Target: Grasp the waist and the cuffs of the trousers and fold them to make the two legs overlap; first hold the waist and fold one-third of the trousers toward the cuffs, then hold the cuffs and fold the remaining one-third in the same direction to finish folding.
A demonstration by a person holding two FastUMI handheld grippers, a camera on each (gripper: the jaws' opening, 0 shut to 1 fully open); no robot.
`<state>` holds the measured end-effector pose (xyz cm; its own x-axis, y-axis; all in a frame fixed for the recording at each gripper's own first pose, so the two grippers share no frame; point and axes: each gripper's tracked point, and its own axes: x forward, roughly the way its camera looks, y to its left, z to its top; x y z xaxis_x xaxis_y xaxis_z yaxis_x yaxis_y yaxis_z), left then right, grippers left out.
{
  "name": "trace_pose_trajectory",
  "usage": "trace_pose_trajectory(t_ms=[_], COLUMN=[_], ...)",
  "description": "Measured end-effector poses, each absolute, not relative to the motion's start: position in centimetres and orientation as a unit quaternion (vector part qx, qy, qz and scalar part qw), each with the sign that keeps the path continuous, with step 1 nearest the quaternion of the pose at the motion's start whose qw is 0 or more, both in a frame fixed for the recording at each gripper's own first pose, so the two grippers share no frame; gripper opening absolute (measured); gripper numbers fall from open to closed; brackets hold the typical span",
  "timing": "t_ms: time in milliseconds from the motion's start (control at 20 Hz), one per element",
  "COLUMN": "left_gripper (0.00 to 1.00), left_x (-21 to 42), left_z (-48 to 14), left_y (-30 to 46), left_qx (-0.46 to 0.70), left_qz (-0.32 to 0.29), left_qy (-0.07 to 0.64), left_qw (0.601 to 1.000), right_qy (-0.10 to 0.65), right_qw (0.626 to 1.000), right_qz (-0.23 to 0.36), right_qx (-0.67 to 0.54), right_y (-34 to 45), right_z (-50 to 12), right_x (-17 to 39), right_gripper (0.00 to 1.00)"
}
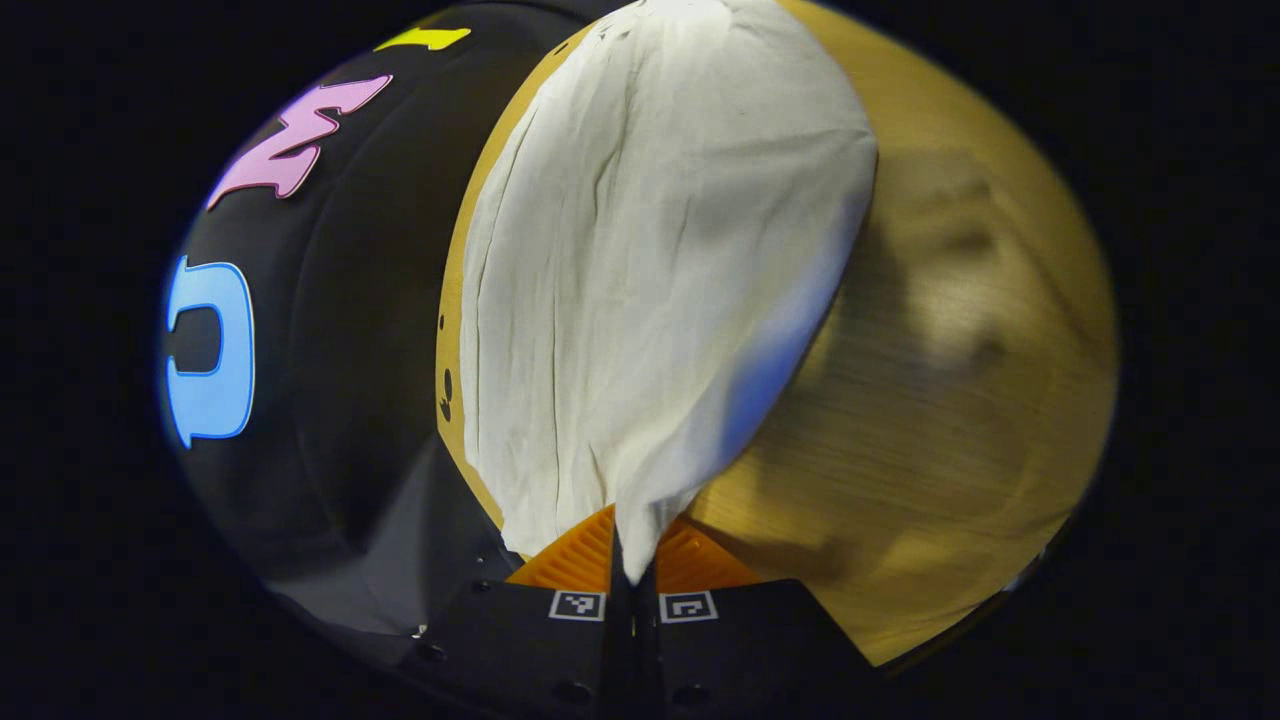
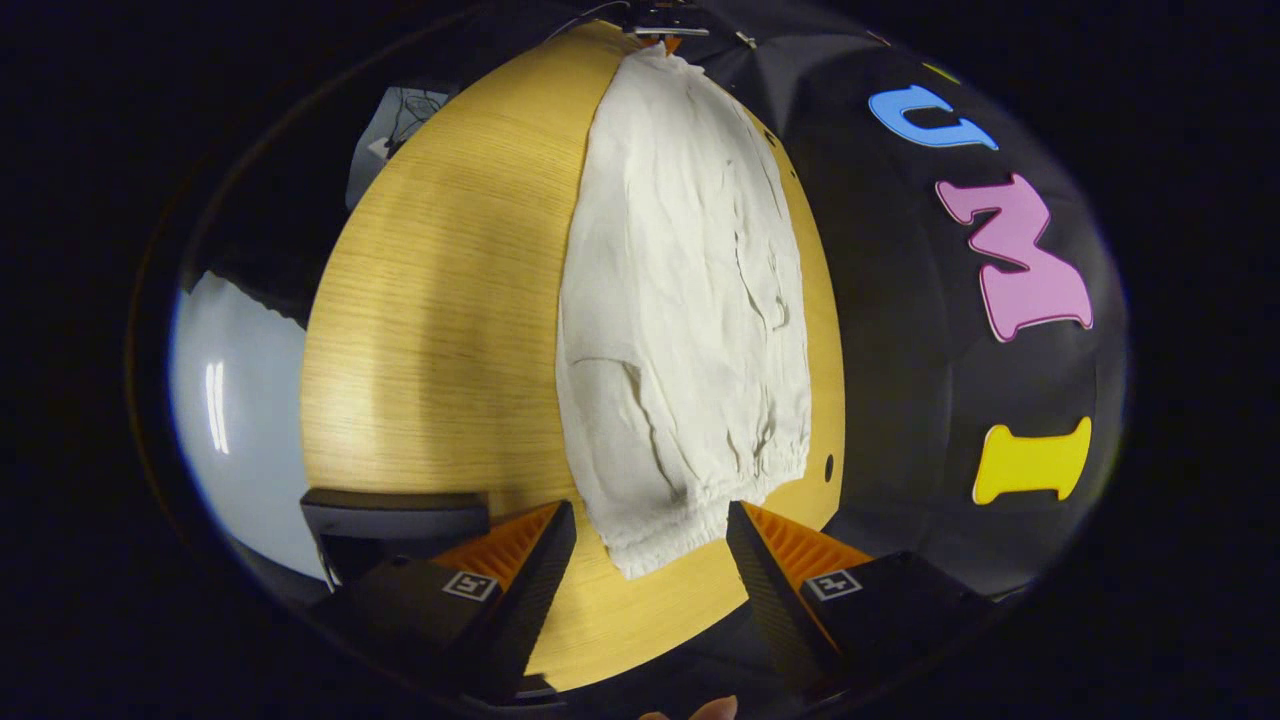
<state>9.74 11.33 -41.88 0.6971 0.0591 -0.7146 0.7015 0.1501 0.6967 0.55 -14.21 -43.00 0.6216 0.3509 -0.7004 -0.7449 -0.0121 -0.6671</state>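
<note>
A: Nearest us in the left gripper view, our left gripper (image 1: 632,570) is clenched on a corner of the white trousers (image 1: 650,300); both fingers (image 1: 575,560) pinch the cloth between them.

B: Agreed. From that pinch the fabric fans out ahead of the jaws, creased, lying along the wooden table (image 1: 950,400). We cannot tell from here whether it is the waist or a cuff we hold.

A: In the right gripper view, our right gripper (image 2: 650,545) stands released, its fingers (image 2: 530,555) wide apart, with the gathered, elastic end of the trousers (image 2: 690,330) lying between them, touching neither.

B: Ahead of those jaws the trousers run straight away as one long strip across the table (image 2: 450,330). At the far end the left gripper (image 2: 665,25) holds the other end.

A: Beyond the table's edge is the dark booth wall (image 2: 880,300).
</note>
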Motion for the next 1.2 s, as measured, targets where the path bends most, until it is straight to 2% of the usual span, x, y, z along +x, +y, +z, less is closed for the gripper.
trace_pose_trajectory(t_ms=[150, 250, 450, 550, 650, 750, 850, 1200], left_gripper=[0.05, 0.05, 0.05, 0.05, 0.05, 0.06, 0.06, 0.05], left_x=[9.7, 9.7, 9.5, 9.4, 9.4, 9.4, 8.9, 4.9], left_z=[-41.9, -42.0, -42.0, -41.9, -42.0, -41.9, -41.8, -41.0], left_y=[11.2, 11.2, 11.3, 11.3, 11.2, 11.2, 11.3, 12.4], left_qx=[0.608, 0.609, 0.611, 0.609, 0.606, 0.594, 0.575, 0.542], left_qz=[-0.226, -0.225, -0.228, -0.227, -0.226, -0.227, -0.226, -0.223], left_qy=[0.315, 0.316, 0.318, 0.318, 0.319, 0.322, 0.327, 0.342], left_qw=[0.693, 0.692, 0.688, 0.69, 0.693, 0.701, 0.715, 0.735], right_qy=[0.142, 0.124, 0.132, 0.179, 0.198, 0.23, 0.264, 0.283], right_qw=[0.678, 0.684, 0.688, 0.69, 0.692, 0.7, 0.71, 0.701], right_qz=[0.377, 0.345, 0.33, 0.343, 0.343, 0.355, 0.364, 0.406], right_qx=[-0.615, -0.63, -0.632, -0.611, -0.604, -0.575, -0.542, -0.513], right_y=[-13.4, -13.0, -11.7, -12.0, -11.7, -11.8, -12.1, -12.6], right_z=[-43.7, -43.5, -44.5, -46.4, -46.7, -46.4, -46.3, -43.6], right_x=[2.5, 4.1, 7.5, 7.7, 7.5, 6.1, 5.0, -0.4], right_gripper=[0.95, 0.77, 0.76, 0.52, 0.21, 0.12, 0.11, 0.11])
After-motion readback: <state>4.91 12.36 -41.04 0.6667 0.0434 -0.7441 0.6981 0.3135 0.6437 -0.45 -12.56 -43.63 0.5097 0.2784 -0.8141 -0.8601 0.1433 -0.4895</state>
